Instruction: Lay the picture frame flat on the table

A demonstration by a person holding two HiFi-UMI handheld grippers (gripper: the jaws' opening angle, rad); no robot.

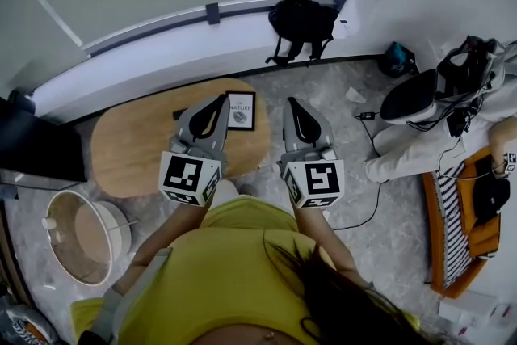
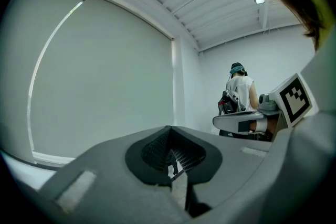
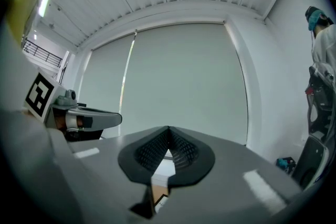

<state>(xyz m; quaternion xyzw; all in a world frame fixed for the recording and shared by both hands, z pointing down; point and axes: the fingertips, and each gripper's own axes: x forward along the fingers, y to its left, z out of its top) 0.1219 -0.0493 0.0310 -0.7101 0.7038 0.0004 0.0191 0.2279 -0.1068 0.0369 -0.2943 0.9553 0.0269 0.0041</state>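
The picture frame (image 1: 241, 111), black-edged with a white print, rests on the far side of the oval wooden table (image 1: 137, 145); its face shows to the head view, and I cannot tell whether it lies flat or leans. My left gripper (image 1: 220, 98) is held level just left of it, jaws shut and empty. My right gripper (image 1: 292, 101) hangs right of the frame, past the table's edge, also shut on nothing. In the left gripper view the closed jaws of the left gripper (image 2: 170, 131) face a pale blind. Under the shut right gripper (image 3: 169, 131) a sliver of the frame (image 3: 159, 202) shows.
A black backpack (image 1: 301, 24) lies against the curved wall ledge. A round basket (image 1: 85, 237) stands on the floor left of me, beside a dark cabinet (image 1: 36, 145). Another person (image 1: 420, 141) sits at the right with cables and an orange striped cushion (image 1: 456, 230).
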